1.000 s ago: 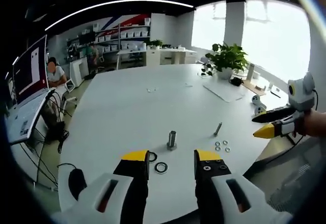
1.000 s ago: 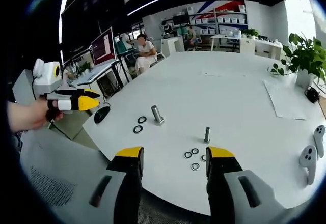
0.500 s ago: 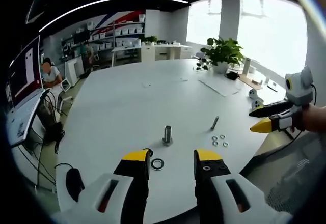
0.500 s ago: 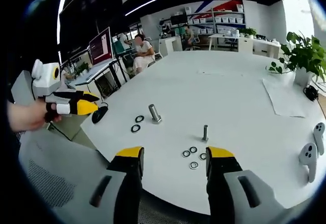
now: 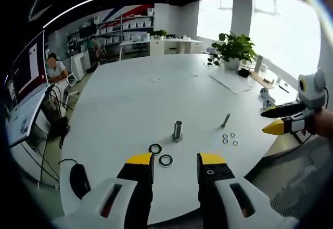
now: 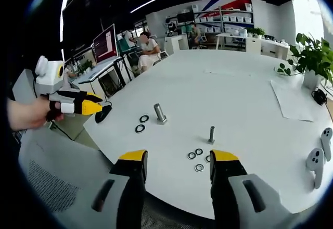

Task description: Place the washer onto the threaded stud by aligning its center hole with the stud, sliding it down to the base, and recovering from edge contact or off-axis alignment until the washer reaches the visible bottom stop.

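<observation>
Washers [image 5: 166,160] untouched on table [image 5: 130,109] | 12 o'clock of wide, empty left gripper [image 5: 174,160] | view pulled back slightly; right gripper [image 6: 177,156] wide | no grasp begun

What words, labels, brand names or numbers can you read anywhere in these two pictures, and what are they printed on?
No text can be read in either view.
Monitor screen: red and white areas, any writing too blurred to read.
Bins on the far shelves: any labels too small to read.
Left gripper and right gripper: no markings readable on the yellow tips.
Large stud and washers: no stamping visible.
</observation>
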`<state>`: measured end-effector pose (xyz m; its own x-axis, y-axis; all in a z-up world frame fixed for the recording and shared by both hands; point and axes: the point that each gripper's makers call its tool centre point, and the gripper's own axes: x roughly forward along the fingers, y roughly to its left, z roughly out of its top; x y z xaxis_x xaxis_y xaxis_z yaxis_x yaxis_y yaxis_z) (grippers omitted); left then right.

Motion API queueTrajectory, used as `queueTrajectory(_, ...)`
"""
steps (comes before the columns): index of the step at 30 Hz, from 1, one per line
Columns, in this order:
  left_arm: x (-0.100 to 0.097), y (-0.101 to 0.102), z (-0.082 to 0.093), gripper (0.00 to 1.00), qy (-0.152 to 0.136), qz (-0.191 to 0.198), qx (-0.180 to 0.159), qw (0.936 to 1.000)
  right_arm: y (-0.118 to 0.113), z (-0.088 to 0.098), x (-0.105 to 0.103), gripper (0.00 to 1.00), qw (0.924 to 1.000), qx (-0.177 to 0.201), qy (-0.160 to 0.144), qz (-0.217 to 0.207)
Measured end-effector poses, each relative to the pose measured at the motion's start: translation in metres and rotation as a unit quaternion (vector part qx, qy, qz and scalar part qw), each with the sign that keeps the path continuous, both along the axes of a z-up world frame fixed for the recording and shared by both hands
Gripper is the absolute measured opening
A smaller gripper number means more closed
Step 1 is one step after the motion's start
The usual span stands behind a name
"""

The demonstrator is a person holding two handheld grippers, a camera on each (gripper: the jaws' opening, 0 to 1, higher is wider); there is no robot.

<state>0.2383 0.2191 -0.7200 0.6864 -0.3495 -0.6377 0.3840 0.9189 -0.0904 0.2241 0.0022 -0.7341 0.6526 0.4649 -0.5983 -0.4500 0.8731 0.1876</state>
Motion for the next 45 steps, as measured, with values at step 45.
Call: queueTrajectory(45, 0.042, -0.001, -0.132, 0.32, 0.222, -0.105, 0.143, 0.9588, -0.001, -0.003, -0.002, 0.54, 0.9999, -0.003, 0.010, -0.003)
